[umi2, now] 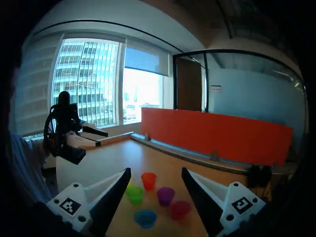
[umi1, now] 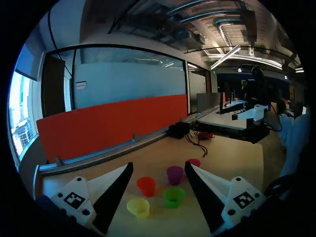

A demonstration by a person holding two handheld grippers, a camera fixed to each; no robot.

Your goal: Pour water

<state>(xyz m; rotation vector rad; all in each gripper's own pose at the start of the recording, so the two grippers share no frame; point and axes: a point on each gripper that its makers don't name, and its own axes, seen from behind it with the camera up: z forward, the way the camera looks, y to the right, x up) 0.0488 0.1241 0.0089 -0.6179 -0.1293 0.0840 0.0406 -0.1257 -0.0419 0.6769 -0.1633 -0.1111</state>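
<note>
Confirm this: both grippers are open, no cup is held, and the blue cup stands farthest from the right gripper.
Wrong in one respect: the right gripper view shows the blue cup nearest the right gripper, not farthest; the orange cup stands farther off. The rest holds: it and the left gripper are open, no cup held.

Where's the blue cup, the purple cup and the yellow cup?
blue cup (umi2: 145, 220): right gripper view, on its front wall.
purple cup (umi1: 175, 177): left gripper view, on its front wall.
yellow cup (umi1: 138, 211): left gripper view, on its front wall.
</note>
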